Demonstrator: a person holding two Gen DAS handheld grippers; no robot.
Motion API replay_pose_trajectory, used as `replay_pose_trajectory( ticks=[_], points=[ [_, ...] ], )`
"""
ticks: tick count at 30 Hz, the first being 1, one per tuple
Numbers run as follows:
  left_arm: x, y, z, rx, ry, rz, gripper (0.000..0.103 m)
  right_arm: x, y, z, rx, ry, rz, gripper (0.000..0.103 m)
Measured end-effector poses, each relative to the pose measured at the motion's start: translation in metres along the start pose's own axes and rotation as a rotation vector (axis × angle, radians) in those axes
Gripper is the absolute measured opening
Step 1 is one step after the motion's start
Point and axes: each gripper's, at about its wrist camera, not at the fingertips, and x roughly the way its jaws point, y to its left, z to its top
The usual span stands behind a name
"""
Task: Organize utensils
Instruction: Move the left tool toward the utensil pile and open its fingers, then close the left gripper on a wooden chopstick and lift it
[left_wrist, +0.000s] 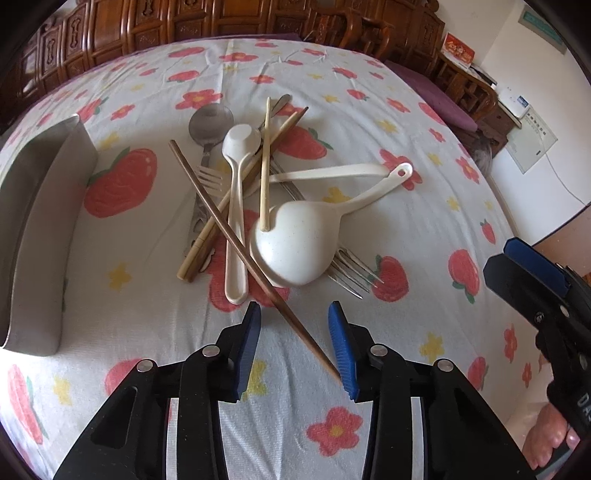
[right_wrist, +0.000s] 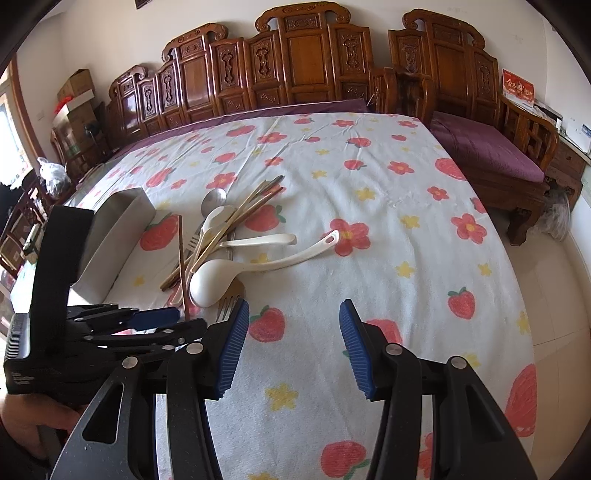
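Clearly a home living room: carved wooden sofa (right_wrist: 295, 59) with purple cushion (right_wrist: 484, 147) at twelve o'clock, strawberry-printed tablecloth (right_wrist: 369, 229), stacked cardboard boxes (right_wrist: 75, 96) at ten o'clock, tiled floor (right_wrist: 554, 295) at three.

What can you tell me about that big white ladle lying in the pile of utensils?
The white ladle looks like speckled cream plastic. Its deep round bowl lies tipped over, open side down, at the near edge of the pile. The long handle runs away to the right and ends in a hanging hole. A pale chopstick leans on the bowl, a metal fork pokes out from under it, and a dark chopstick passes close along its left side. Neither tool touches it.
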Motion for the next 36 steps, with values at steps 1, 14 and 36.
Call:
replay_pose_trajectory(
  ticks=[1, 14, 36],
  points=[
    [0.000, 0.000, 0.000, 0.002, 0.002, 0.005, 0.036, 0.000, 0.001, 0.000, -0.005, 0.002, 0.000, 0.053],
    [-0.014, 0.040, -0.018, -0.034, 0.027, -0.002, 0.004, 0.006, 0.011, -0.005, -0.036, 0.027, -0.018, 0.053],
    [-0.092, 0.091, -0.037, 0.026, -0.163, -0.006, 0.004, 0.069, 0.088, 0.048, -0.020, 0.074, 0.077, 0.040]
  ],
)
